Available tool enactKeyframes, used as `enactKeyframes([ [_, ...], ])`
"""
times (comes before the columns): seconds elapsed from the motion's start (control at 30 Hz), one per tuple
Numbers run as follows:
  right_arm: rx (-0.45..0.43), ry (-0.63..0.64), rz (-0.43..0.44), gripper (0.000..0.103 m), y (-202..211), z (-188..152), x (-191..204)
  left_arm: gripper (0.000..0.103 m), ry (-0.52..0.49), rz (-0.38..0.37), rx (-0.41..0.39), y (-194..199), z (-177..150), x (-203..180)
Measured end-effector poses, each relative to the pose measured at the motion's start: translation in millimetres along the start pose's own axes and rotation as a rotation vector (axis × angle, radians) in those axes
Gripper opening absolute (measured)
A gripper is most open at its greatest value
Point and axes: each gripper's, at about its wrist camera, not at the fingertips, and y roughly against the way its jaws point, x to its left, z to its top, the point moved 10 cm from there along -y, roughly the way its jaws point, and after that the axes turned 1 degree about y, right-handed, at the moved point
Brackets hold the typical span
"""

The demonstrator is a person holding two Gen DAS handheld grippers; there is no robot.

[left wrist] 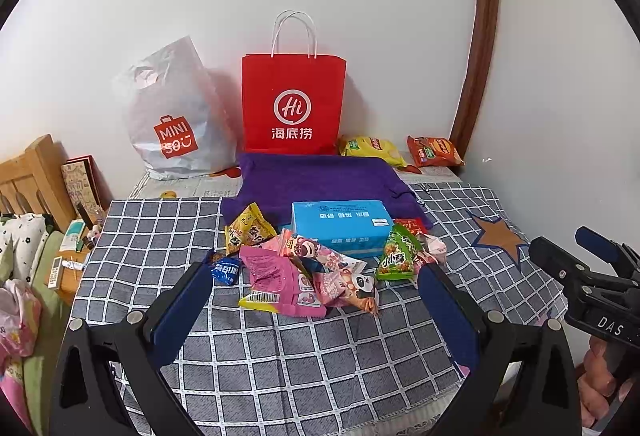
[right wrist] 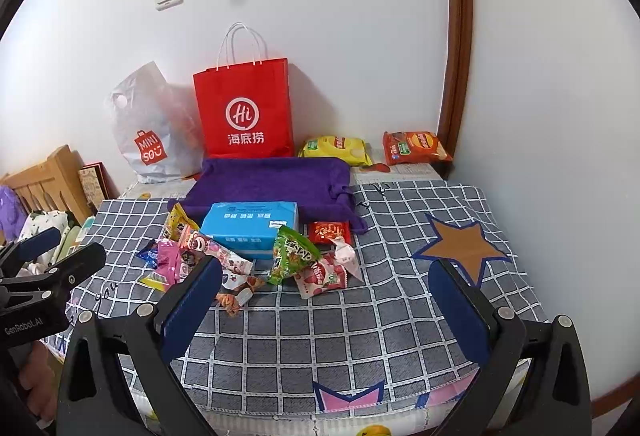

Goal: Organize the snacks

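Note:
A heap of small snack packets lies on the checked cloth (left wrist: pixel 168 228): a pink packet (left wrist: pixel 276 282), a green one (left wrist: pixel 396 256) (right wrist: pixel 290 254), a yellow one (left wrist: pixel 246 228), a small blue one (left wrist: pixel 224 272) and a strawberry packet (right wrist: pixel 322 274). A blue box (left wrist: pixel 340 230) (right wrist: pixel 250 226) sits just behind them. My left gripper (left wrist: pixel 316 300) hovers open in front of the heap, nothing between its fingers. My right gripper (right wrist: pixel 324 296) is open too, held over bare cloth to the right of the heap.
Against the wall stand a red paper bag (left wrist: pixel 294 104) (right wrist: pixel 244 108) and a white plastic bag (left wrist: pixel 176 116) (right wrist: pixel 152 128). A purple towel (left wrist: pixel 320 180) lies before them. Two larger chip bags, yellow (right wrist: pixel 336 148) and orange (right wrist: pixel 414 147), rest at the back right. A wooden headboard (left wrist: pixel 28 176) flanks the left.

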Motion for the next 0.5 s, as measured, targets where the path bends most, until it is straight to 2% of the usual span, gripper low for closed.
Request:
enactKeyframes([
  [0.23,-0.001,0.003,0.001,0.102,0.4,-0.5,1.2,0.103,-0.016,0.027,-0.012,1.8,-0.6,-0.7],
  [0.5,0.0,0.002,0.001,0.102,-0.4,-0.7,1.6,0.103,-0.01,0.016,-0.013,2.5,-2.1,-0.6],
])
